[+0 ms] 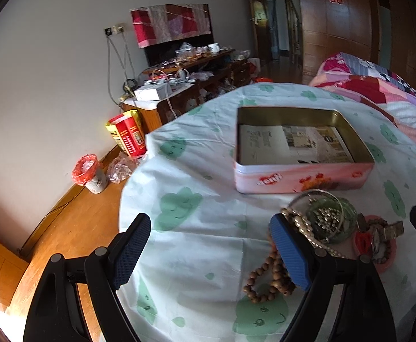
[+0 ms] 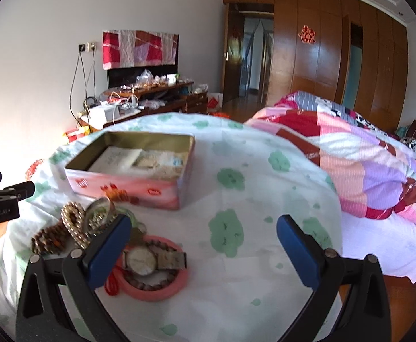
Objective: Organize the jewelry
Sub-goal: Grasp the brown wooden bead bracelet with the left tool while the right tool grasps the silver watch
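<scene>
Round table with a white cloth [image 1: 208, 228] printed with green clouds, bedroom setting. Left gripper [image 1: 210, 245] hovers over the table's near edge, jaws spread wide, nothing between them; its right blue pad sits just beside the jewelry pile, partly covering a wooden bead bracelet [image 1: 267, 279] lying on the cloth. Right gripper [image 2: 205, 245] also spread wide and empty, bare cloth between its pads, left pad overlapping the pile's edge in view. Jewelry clustered near the front of the table, just in front of the pink tin [image 1: 301, 176]: a pearl-like bead strand [image 1: 301, 225], a silver bangle [image 1: 316, 196] leaning over a green glass dish [image 1: 347, 213] holding small silver beads, and a pink round tray [image 2: 176, 285] with a wristwatch [image 2: 142, 262] on a metal band lying in it on top of a dark bead bracelet [image 2: 151, 285]; something red at the tray's left edge, cannot tell what. Tin is open, lidless, lined with printed paper, no jewelry visible inside. Patchwork quilt [image 2: 364, 165] on a bed to the right, cluttered wooden dresser [image 1: 185, 85] against the far wall.
</scene>
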### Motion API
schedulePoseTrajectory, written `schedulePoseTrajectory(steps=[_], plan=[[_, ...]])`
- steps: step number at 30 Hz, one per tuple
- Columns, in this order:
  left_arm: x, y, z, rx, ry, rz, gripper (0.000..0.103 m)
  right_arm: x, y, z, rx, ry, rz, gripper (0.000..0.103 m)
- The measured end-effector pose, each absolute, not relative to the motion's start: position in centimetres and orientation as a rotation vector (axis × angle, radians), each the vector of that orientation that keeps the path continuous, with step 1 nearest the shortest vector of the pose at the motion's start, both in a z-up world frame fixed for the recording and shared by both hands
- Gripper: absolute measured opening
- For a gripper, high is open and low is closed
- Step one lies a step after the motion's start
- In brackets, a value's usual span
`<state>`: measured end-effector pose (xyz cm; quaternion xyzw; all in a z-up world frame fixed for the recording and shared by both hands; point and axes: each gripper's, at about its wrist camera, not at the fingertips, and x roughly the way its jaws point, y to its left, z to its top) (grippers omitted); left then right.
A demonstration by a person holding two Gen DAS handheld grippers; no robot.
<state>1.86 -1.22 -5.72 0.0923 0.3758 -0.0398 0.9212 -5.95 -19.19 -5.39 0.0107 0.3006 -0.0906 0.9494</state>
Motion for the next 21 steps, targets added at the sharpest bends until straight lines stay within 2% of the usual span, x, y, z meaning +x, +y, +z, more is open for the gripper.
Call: schedulePoseTrajectory(steps=[7,14,15,16,21], plan=[[1.4,-2.7,-7.6,0.191,0.829,-0.194,0.085,-5.8,-19.5,-6.1,0.027,0.642,-0.152,0.103],[1.7,-3.4,-9.3,0.180,0.894,-0.282,0.050,-5.6,-19.4,-6.5,0.032,0.661,-0.146,0.103],[1.6,-3.6,-9.2,0.187,0.889,-0.293,0.033,-5.5,-19.3,-6.5,0.029,0.662,-0.144,0.103],[1.5,-3.7,-9.1,0.190,0.888,-0.304,0.022,-5.5,-19.3,-6.6,0.026,0.664,-0.143,0.103],[1.6,-3.1,-8.8,0.193,0.878,-0.301,0.017,-5.3,-19.5,-6.9,0.039,0.676,-0.134,0.103]])
